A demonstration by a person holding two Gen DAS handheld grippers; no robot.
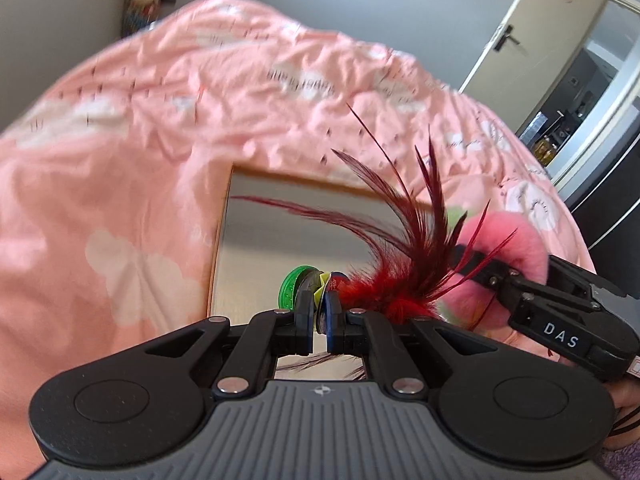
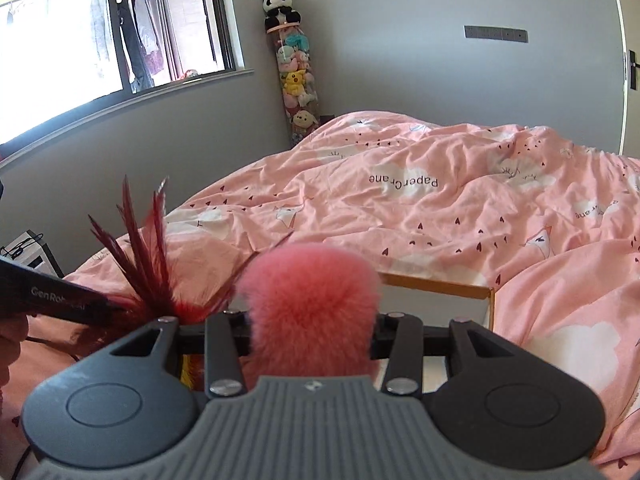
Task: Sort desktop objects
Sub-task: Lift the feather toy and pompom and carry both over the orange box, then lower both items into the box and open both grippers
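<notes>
My left gripper [image 1: 320,312] is shut on the disc base of a red feather shuttlecock [image 1: 384,264], whose green, yellow and blue discs [image 1: 294,286] sit between the pads. Its dark red feathers fan up and to the right. My right gripper [image 1: 486,268] comes in from the right and is shut on a fluffy pink pompom [image 1: 508,240]. In the right wrist view the pompom [image 2: 312,308] fills the space between the fingers, hiding the fingertips, and the feathers [image 2: 148,264] show at the left beside the left gripper's black body [image 2: 56,296].
A small wooden-edged table top [image 1: 256,248] lies below, surrounded by a rumpled pink quilt [image 2: 440,200] on a bed. A tube of plush toys [image 2: 296,80] stands in the corner. A window is at the left, a door [image 1: 540,40] at the right.
</notes>
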